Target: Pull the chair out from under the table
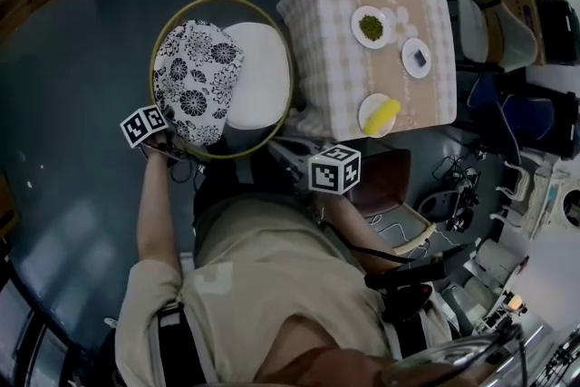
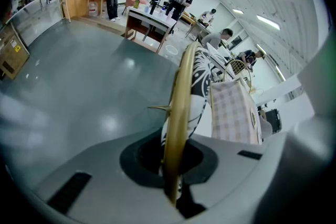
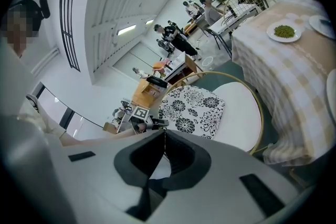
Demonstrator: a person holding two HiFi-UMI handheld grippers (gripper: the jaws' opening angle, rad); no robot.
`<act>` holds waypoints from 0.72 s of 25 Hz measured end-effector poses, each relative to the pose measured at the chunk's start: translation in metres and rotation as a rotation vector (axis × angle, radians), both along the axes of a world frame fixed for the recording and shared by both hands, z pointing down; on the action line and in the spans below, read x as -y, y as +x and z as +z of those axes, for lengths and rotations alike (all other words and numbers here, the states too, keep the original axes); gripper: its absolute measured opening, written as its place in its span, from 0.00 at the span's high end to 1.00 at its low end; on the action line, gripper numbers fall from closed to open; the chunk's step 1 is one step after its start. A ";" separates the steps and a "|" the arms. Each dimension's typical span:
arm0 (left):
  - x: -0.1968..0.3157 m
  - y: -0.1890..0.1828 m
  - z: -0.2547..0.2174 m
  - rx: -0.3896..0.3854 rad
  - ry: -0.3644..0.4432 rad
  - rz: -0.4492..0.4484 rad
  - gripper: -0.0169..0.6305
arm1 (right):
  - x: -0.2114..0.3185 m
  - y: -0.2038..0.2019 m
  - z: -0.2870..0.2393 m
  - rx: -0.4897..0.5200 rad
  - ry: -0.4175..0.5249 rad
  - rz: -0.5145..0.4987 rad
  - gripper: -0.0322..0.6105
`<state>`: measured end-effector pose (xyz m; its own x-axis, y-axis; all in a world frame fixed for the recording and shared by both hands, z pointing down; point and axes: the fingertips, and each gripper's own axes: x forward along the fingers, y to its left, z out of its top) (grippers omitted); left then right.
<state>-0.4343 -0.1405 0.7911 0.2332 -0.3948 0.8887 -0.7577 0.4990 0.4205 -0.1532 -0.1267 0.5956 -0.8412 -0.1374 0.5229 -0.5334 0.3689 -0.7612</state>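
Chair (image 1: 258,72) stands just beside the table (image 1: 317,41), its rim at the edge of the cloth. Left gripper (image 2: 173,165) pinches the chair's gold rim (image 2: 181,102) between its fingers. Right gripper (image 3: 164,144) has its fingers pressed together on nothing, near the table's corner.

The chair (image 1: 258,72) is seen standing upright just beside the left edge of the table (image 1: 326,41), which is draped in checked cloth. Its round white seat is ringed by a gold hoop (image 2: 181,113), and a black-and-white floral cushion (image 1: 195,77) is set on the side away from the table.
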 end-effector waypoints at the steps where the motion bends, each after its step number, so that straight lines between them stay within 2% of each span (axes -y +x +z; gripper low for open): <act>1: -0.001 0.000 0.001 0.002 0.001 -0.002 0.95 | 0.001 0.001 0.002 -0.001 -0.001 -0.002 0.93; 7: -0.006 0.007 0.017 -0.001 0.006 0.013 0.95 | 0.002 0.004 0.018 -0.012 -0.005 -0.017 0.93; 12: -0.008 0.003 0.009 -0.023 -0.024 0.080 0.92 | -0.003 -0.024 0.012 -0.007 -0.016 -0.077 0.93; 15: -0.013 0.009 0.011 -0.062 -0.020 0.110 0.85 | -0.006 -0.041 0.009 -0.005 -0.011 -0.116 0.93; 17: -0.019 0.017 0.011 -0.121 -0.018 0.158 0.66 | -0.009 -0.052 0.007 -0.003 -0.008 -0.129 0.93; 18: -0.023 0.019 0.009 -0.146 -0.019 0.184 0.62 | -0.010 -0.056 0.005 -0.004 -0.007 -0.133 0.93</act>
<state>-0.4152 -0.1172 0.8005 0.4263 -0.3175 0.8470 -0.7686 0.3666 0.5243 -0.2097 -0.1170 0.6007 -0.8495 -0.0211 0.5272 -0.4836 0.4309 -0.7619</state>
